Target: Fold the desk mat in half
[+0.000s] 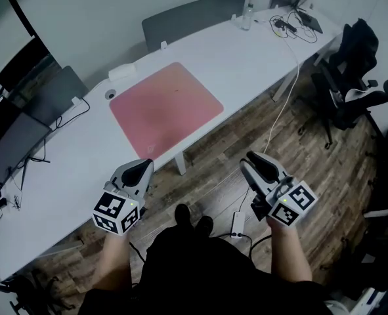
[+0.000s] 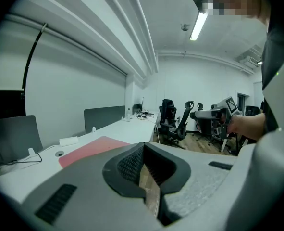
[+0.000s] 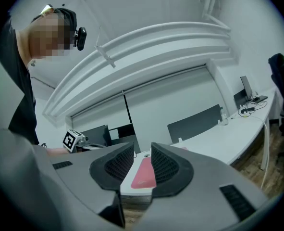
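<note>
Now desk mat point(image 1: 166, 107) lies flat, unfolded, on white desk point(image 1: 246, 58), ahead of both grippers, touched by neither. Left gripper point(image 1: 141, 168): jaws closed, empty, near mat's near corner. Right gripper point(image 1: 254, 163): jaws partly apart, empty, farther from mat, over floor point(image 1: 246, 130).

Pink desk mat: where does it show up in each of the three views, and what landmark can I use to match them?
Head view: the pink desk mat lies flat on the white desk, upper centre.
Left gripper view: lower left, a pink strip on the desk.
Right gripper view: low centre, far off, seen through the gap between the parted jaws.
Shared landmark: the grey divider panel behind the desk.
</note>
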Action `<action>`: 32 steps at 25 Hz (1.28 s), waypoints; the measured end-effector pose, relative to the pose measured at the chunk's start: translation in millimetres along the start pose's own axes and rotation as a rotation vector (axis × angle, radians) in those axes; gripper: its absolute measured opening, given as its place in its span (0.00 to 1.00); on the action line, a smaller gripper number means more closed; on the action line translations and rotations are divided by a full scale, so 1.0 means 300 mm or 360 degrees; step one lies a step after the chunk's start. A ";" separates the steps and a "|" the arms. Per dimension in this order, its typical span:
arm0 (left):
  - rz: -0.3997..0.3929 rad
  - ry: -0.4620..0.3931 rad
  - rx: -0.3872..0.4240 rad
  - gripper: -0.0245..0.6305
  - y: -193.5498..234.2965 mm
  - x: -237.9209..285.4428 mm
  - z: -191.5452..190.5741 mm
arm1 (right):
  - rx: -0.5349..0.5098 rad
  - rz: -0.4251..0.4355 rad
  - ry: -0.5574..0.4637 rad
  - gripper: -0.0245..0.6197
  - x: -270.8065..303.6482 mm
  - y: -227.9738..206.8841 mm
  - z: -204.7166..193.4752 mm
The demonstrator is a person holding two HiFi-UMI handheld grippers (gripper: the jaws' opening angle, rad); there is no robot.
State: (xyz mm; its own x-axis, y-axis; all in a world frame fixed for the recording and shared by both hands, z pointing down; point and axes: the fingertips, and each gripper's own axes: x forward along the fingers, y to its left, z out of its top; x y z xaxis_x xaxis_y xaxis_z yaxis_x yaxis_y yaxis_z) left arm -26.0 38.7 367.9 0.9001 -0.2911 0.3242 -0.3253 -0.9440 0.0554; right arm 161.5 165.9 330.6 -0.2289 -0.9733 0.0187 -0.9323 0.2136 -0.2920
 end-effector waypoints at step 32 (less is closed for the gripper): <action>0.0386 0.0023 -0.0188 0.04 0.594 0.274 -0.027 | -0.0184 0.0421 0.0369 0.23 0.809 -0.273 0.050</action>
State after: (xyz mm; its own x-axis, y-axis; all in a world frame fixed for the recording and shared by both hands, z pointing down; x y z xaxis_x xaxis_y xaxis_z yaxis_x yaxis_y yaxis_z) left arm -12.3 -152.3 412.1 0.7878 -0.5033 0.3551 -0.5630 -0.8222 0.0838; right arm 186.5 -89.0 344.5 -0.5112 -0.8410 0.1769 -0.8548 0.4763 -0.2060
